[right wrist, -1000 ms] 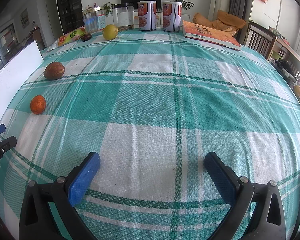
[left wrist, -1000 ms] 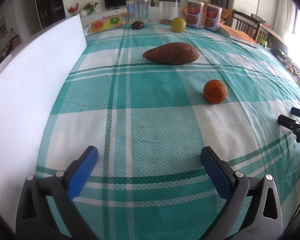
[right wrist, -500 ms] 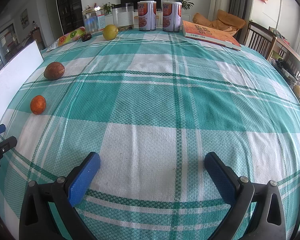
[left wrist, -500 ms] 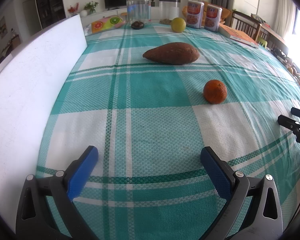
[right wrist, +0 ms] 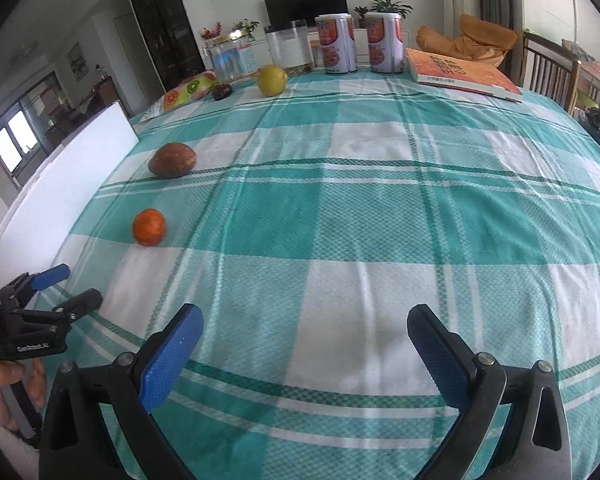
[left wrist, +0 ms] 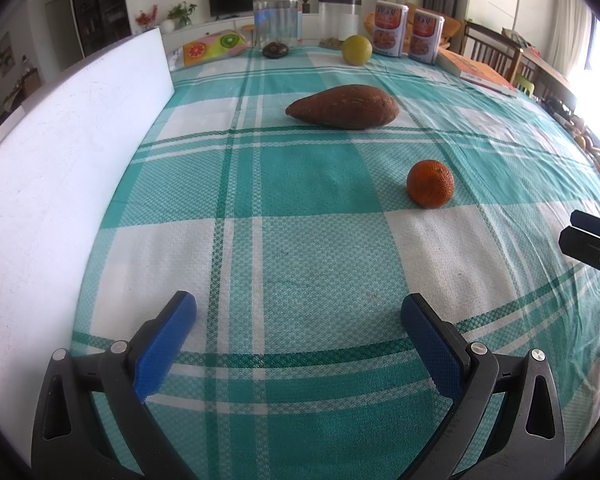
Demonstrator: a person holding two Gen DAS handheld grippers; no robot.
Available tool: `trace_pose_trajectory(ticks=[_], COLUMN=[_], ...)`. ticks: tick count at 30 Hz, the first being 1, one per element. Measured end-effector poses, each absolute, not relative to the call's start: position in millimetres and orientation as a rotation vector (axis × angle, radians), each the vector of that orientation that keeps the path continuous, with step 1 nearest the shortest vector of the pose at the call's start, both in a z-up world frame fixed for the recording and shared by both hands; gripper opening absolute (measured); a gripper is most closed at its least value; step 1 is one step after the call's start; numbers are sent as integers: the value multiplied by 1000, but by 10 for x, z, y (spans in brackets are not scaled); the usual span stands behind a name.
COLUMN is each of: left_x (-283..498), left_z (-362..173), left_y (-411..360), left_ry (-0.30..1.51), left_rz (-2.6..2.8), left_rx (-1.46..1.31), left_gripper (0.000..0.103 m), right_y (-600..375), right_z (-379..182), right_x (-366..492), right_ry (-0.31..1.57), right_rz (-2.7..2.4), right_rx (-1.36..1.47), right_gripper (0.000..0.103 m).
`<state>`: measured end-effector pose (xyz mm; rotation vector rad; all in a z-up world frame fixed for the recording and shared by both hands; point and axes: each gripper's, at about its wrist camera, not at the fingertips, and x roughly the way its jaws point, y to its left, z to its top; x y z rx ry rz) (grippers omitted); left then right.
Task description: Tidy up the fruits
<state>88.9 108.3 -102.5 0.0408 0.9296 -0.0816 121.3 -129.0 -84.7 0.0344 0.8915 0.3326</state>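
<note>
An orange (left wrist: pixel 430 183) lies on the teal checked tablecloth, ahead and right of my open, empty left gripper (left wrist: pixel 298 316). It also shows in the right wrist view (right wrist: pixel 149 227). A brown sweet potato (left wrist: pixel 344 106) lies farther back, also visible in the right wrist view (right wrist: pixel 172 159). A yellow-green fruit (left wrist: pixel 356 50) sits near the far edge, as does a small dark fruit (left wrist: pixel 275 49). My right gripper (right wrist: pixel 305 328) is open and empty over the cloth; the left gripper (right wrist: pixel 66 284) shows at its far left.
A white board (left wrist: pixel 60 152) stands along the left table edge. At the back stand a glass jar (left wrist: pixel 277 16), a clear container (left wrist: pixel 338 20), two cans (right wrist: pixel 358 42), a fruit-print packet (left wrist: pixel 212 46) and an orange book (right wrist: pixel 460 74). Chairs (right wrist: pixel 556 76) stand to the right.
The right gripper has moved forward and turned a little left, so the orange and sweet potato sit nearer the middle of its view. The left gripper has not moved.
</note>
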Motion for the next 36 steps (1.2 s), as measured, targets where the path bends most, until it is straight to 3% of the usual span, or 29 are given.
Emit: trace_pose_trajectory(ticks=[4,6,9,11,13,22,31,33,35,36], left_x=[888,889,888,889,888,886,889,889,890,889], left_z=[-1024,-1024,-1022,-1023,-1022,-1019,-1019,-1018,-1018,-1019], left_y=[1083,1083,1083,1083,1083,1084,1083,1083,1083,1083], left_ry=[930,930,930,930,930,930,930,930,930,930], left_rz=[-81,-81,-82,-81,-81,-81,-81,-81,-81,-81], left_rx=[41,41,40,41,41,41,41,42,41,41], left_gripper=[103,103,103,103,103,103,103,103,103,103], right_y=[-707,-435,-74,68,60,-721,-1466,-1439,-1396,-1366], right_z=[-783,-801,-907,-1015,-1000,-728,-949,-959,-992,-1018], right_x=[1400,1521,1653,1694,1649,1501,1553,1555,1557,1568], right_ry=[886,886,904,930,903,867,911,901,909,923], right_rz=[467,499,529,513,500,409,288,303,307,293], right_rx=[-22,-74,-169,-237,-235,-150,-106,-99,-100,-117], right_gripper=[84,84,70,42,31,30,33,47,88,96])
